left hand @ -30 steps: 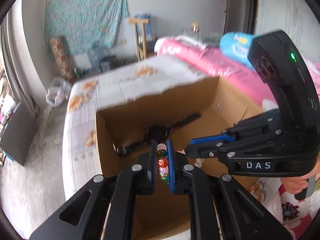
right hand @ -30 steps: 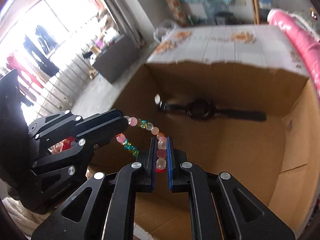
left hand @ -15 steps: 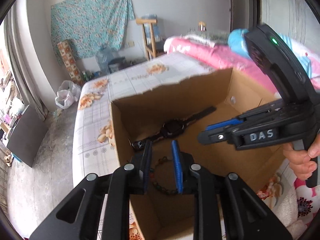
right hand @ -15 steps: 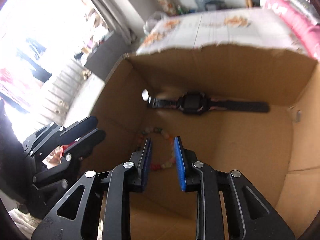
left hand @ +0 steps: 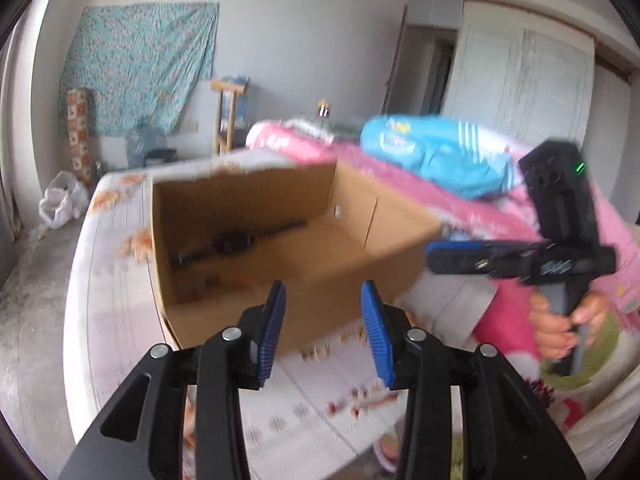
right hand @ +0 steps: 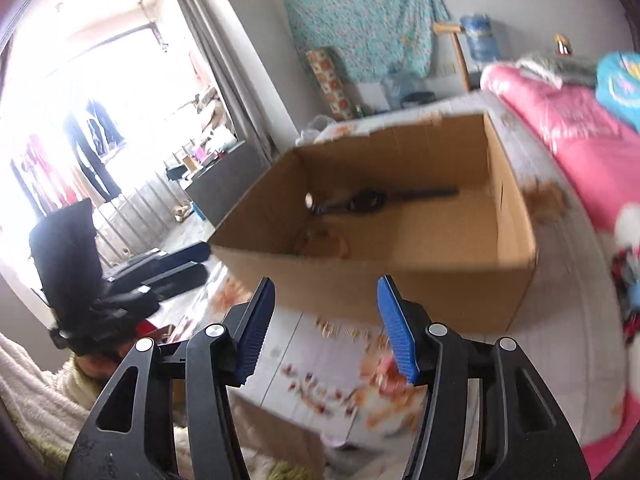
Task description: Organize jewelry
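A: Left gripper (left hand: 322, 330): blue-padded jaws noted apart, just been opening, nothing between them. It is held short of the open brown cardboard box (left hand: 280, 320).

B: Right gripper (right hand: 326, 330): jaws likewise parted, just been opening, empty. The black-strapped wristwatch (right hand: 368, 201) is seen on the box floor by the far wall; the pink beaded bracelet (right hand: 326, 242) is seen blurred, nearer the front wall.
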`<state>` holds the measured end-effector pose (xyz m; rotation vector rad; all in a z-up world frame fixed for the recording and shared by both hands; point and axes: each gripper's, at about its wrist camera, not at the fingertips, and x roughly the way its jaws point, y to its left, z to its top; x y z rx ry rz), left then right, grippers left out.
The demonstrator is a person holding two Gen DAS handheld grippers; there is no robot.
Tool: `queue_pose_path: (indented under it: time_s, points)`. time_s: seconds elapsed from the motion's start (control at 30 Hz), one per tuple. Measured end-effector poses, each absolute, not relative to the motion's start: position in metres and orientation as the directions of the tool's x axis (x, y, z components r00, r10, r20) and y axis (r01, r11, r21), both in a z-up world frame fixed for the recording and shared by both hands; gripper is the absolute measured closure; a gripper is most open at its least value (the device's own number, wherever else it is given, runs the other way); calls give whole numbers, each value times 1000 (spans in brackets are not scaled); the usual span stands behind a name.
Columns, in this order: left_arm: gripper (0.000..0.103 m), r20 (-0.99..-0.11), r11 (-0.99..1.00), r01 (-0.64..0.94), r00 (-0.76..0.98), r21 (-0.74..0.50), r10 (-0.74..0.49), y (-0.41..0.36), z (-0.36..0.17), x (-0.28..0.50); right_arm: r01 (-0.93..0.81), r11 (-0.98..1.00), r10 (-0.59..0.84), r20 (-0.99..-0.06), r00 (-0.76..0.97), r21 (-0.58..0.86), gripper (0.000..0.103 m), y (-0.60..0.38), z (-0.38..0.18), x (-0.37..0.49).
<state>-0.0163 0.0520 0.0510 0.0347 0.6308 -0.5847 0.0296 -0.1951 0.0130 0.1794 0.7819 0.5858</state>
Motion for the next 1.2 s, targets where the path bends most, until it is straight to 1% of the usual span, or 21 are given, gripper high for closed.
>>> queue_pose_path:
  time_s: [0.07,0.13,0.2,0.27,0.37,0.43,0.53,0.67,0.8,0.97,1.03,1.07,1.1,1.17,1.2]
  points:
    - [65,-617,859,496,638,-128,-460,43,29,-17,-399,832,553,-634,541,386,51,-192,-4,27]
    - [65,-653,877,466,631,-113,-419,35,9,-14,-365,840,541,-660,520,401,53,-187,-22,29]
    - [65,-675,888,453,631,-79,-382,26,-8,-9,-328,844,536,-689,487,425,58,-183,-39,33]
    - [65,-686,878,478,640,5,-345,13,-18,-9,-302,851,525,-708,472,430,61,-179,-48,40]
    - [65,-695,860,507,639,57,-330,-3,-27,-1,-283,864,503,-726,469,416,65,-175,-53,47]
    - [65,-692,859,510,637,45,-341,-6,-28,0,-271,877,479,-741,471,396,70,-172,-56,51]
    - [65,-690,856,516,625,16,-364,-8,-27,-2,-269,893,449,-759,471,361,72,-167,-60,50]
    - [65,-706,855,519,608,7,-363,-8,-31,-5,-276,926,366,-791,491,257,72,-164,-66,40]
    - [65,-715,856,517,605,17,-351,-7,-33,-5,-290,948,280,-788,548,135,70,-165,-55,38]
    - [65,-720,859,512,601,14,-347,-10,-38,-3,-353,935,226,-810,541,26,70,-151,-64,44]
    - [65,-724,859,511,600,20,-340,-11,-40,-3,-385,922,183,-832,524,-40,73,-141,-71,47]
    - [65,-726,859,511,600,25,-336,-12,-40,-3,-393,917,169,-836,522,-61,76,-139,-73,47]
    - [65,-727,860,510,601,31,-331,-12,-41,-3,-407,909,144,-844,517,-94,82,-135,-77,47]
    - [65,-728,862,505,607,43,-319,-12,-41,-4,-416,902,123,-853,507,-117,86,-137,-81,45]
    - [65,-729,863,503,607,43,-317,-12,-42,-4,-417,901,126,-851,509,-115,90,-137,-80,43]
